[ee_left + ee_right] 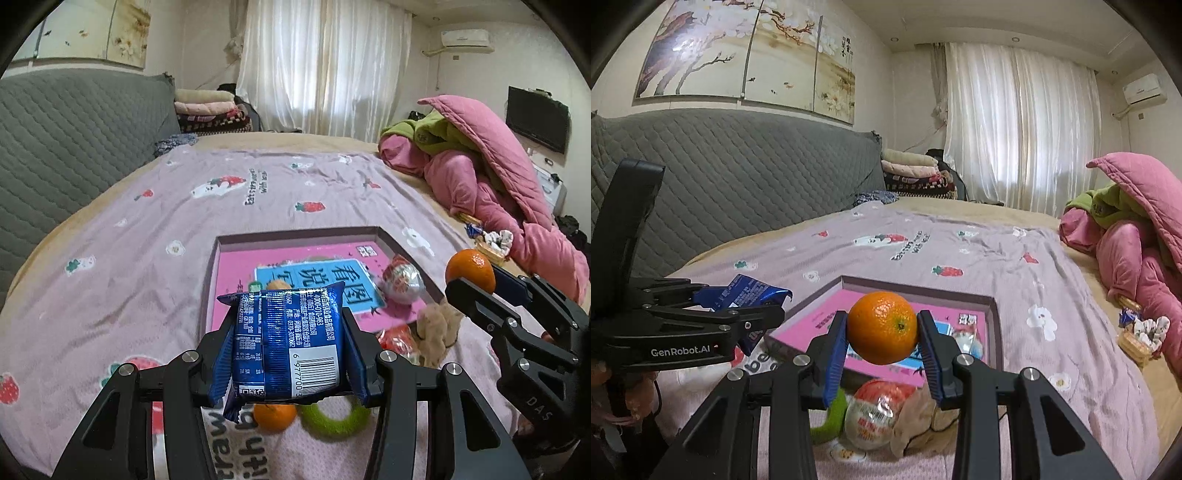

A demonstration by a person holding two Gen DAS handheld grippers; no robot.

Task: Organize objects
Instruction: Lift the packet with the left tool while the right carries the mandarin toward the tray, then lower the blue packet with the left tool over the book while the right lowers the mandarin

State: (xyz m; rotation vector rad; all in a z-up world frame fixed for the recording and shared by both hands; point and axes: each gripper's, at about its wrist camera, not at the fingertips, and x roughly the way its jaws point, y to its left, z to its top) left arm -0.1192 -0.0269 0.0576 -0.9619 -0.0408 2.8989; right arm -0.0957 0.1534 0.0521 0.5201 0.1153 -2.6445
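My left gripper (pixel 290 325) is shut on a blue snack packet (pixel 291 347) and holds it above the bed, just before the open box (pixel 295 234). My right gripper (pixel 882 326) is shut on an orange (pixel 882 326), held above the box's near edge (pixel 923 291); it also shows in the left wrist view (pixel 470 272). The box holds a pink book (pixel 243 266) and a wrapped round snack (pixel 403 282). On the bed below lie a second orange (pixel 275 417), a green ring (pixel 334 421), another wrapped snack (pixel 875 413) and a beige plush (pixel 439 328).
The bed has a lilac strawberry sheet (pixel 147 251). A pink quilt pile (pixel 491 177) lies at the right, with small items (pixel 1141 332) beside it. A grey padded headboard (pixel 738 177) is at the left, folded blankets (pixel 210 110) behind.
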